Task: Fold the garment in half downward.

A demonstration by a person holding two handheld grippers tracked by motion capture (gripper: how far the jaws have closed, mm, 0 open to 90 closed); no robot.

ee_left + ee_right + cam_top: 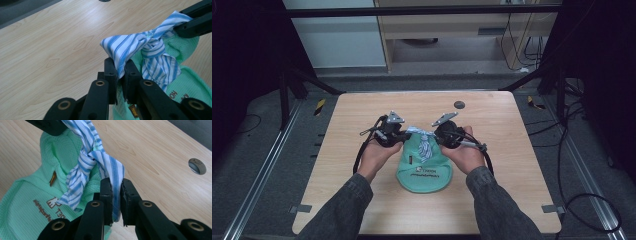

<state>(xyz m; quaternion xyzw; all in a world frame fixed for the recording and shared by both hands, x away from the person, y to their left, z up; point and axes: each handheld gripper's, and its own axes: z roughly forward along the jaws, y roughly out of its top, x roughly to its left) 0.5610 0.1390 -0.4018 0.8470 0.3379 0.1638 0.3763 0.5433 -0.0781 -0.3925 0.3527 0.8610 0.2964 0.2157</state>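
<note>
A mint green cloth bag point(424, 170) with brown print lies in the middle of the wooden table point(362, 115). A blue and white striped ribbon point(424, 144) is knotted at its neck. My left gripper point(120, 71) is shut on one end of the striped ribbon point(126, 46). My right gripper point(116, 192) is shut on the other end of the ribbon point(113, 171). The knot point(88, 155) sits between the two grippers, above the green bag point(27, 202). In the high view the left gripper point(404, 134) and right gripper point(435, 134) face each other across the bag's neck.
A dark round cable hole point(459, 104) is set in the table behind the bag. The table's far edge drops to a grey floor with cables point(532, 45). Black frame legs point(312, 82) stand at both back corners.
</note>
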